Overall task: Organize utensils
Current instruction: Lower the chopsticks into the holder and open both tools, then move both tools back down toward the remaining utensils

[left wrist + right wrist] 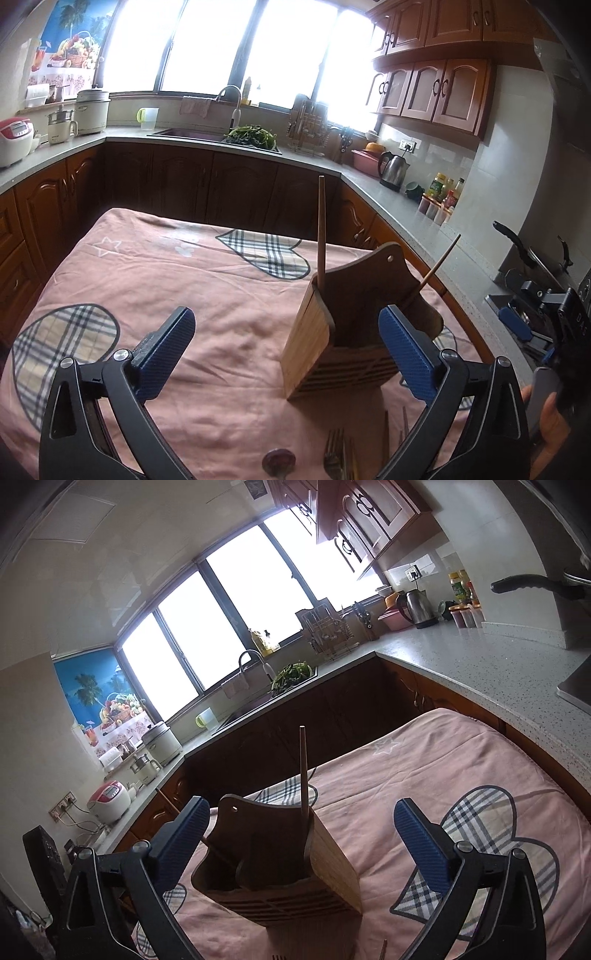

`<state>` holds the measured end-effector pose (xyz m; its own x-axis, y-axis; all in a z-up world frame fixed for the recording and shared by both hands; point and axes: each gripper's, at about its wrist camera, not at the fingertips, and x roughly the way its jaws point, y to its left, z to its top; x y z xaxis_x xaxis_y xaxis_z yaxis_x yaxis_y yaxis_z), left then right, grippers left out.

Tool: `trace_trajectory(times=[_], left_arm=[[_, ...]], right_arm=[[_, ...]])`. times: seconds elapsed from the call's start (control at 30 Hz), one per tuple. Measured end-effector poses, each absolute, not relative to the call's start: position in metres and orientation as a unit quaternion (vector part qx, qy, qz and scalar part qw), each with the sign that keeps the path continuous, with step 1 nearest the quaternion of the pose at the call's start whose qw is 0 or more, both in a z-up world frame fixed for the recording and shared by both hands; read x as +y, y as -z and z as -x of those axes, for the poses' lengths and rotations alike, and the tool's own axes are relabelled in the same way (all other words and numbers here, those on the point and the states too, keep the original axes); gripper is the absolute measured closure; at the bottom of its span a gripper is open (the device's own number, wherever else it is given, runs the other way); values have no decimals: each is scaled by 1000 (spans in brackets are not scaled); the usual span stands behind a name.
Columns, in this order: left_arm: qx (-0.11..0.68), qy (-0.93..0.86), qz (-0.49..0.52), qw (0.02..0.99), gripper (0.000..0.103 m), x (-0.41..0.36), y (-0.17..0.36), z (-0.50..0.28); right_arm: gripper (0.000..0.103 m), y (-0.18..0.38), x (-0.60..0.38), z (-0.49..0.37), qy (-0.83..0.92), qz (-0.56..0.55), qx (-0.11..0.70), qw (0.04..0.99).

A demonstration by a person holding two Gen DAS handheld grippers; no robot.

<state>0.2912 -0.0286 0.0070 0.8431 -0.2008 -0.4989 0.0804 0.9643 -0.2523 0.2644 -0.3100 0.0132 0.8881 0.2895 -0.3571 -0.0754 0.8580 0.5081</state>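
One wooden utensil holder (332, 332) on the table (184, 295) holds two chopsticks (321, 232); left tool (288, 350) and right tool (301, 838) both spread, empty.

No text can be read with confidence; faint letters on the right tongs' (517, 326) black body are too unclear to make out.

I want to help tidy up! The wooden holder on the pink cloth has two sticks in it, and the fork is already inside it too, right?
Not quite. The fork is not in the wooden utensil holder; it lies on the pink cloth in front of it, as the left wrist view shows. The two chopsticks do stand in the holder.
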Motion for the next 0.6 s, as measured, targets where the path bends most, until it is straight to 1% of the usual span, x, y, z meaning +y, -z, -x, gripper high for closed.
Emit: trace_trajectory(times=[0.27,0.6], left_arm=[[301,66,121,944,1,-15,10,-248],[305,62,136,941,1,0,17,-208]], right_arm=[[2,-11,-305,-219,-101,-248,224,937],[2,-9,-301,-170,-107,-250,234,933]])
